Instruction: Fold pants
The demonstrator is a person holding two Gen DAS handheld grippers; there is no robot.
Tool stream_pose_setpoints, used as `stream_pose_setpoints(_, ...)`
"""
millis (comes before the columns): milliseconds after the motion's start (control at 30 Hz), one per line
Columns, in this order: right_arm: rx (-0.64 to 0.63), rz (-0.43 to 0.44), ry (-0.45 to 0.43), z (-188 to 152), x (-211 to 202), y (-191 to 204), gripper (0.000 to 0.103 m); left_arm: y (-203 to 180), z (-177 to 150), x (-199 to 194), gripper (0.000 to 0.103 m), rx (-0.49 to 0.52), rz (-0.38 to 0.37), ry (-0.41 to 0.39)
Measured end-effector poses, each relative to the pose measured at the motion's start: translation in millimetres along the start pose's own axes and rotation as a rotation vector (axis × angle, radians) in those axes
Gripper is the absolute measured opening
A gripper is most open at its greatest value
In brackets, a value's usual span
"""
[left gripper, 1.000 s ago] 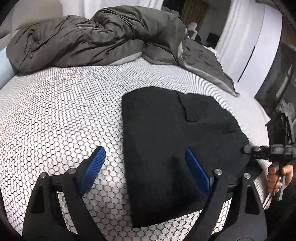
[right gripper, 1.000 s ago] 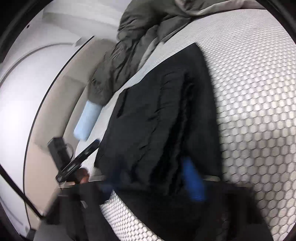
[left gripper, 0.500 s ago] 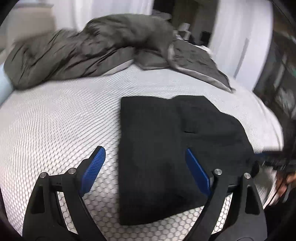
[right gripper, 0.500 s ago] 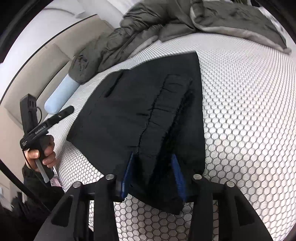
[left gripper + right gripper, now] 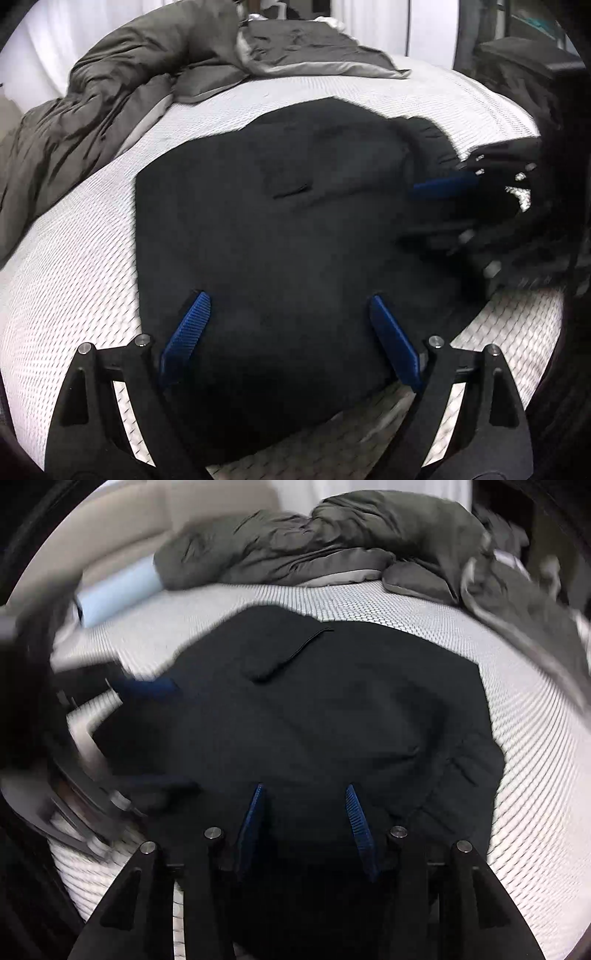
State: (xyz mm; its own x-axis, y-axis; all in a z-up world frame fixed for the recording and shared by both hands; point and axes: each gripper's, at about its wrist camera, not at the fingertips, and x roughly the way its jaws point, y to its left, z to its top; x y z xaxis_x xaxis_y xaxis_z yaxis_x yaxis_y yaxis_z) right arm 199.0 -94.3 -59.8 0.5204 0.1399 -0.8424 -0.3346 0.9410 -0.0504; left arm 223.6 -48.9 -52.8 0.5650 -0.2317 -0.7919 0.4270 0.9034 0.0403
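black pants (image 5: 288, 236) lie folded on the bed (image 5: 74, 258). my left gripper (image 5: 290, 332) is spread wide over them. my right gripper (image 5: 304, 821) is parted too, pinching nothing.

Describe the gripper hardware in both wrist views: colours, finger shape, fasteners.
Both match. The left gripper and right gripper have matte black angular frames with triangular cutouts and round silver fasteners at the joints. Each carries two flat, tapering blue pads with a fine ribbed texture. No cables, markings or sleeves are visible.
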Motion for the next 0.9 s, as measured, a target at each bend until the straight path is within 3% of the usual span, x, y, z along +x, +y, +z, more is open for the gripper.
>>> stream_pose_setpoints(100,0.011,-0.018,-0.009,-11,-14,-10,0.045,9,-9,-6,0.089,-0.017,0.006,-0.006)
stream_pose_setpoints(267,0.043,0.035,-0.048,-26,-41,-25,0.05,22,-11,-22,0.089,-0.049,0.043,-0.04)
stream_pose_setpoints(333,0.098,0.09,-0.1,-16,-49,-30,0.057,32,-1,-34,0.089,-0.084,0.062,-0.103)
stream_pose_setpoints(400,0.144,0.114,-0.114,2,-39,-29,0.058,40,12,-32,0.089,-0.11,0.057,-0.123)
stream_pose_setpoints(533,0.127,0.064,-0.041,38,4,-15,0.057,40,28,1,0.088,-0.055,0.074,-0.026)
stream_pose_setpoints(633,0.097,0.026,0.019,44,32,-9,0.056,47,29,17,0.087,-0.075,0.032,0.017)
stream_pose_setpoints(767,0.072,-0.135,0.046,32,18,-22,0.055,56,21,11,0.087,-0.094,0.032,0.011)
stream_pose_setpoints(900,0.094,-0.074,0.025,23,5,-37,0.056,50,21,-8,0.082,-0.074,0.056,-0.012)
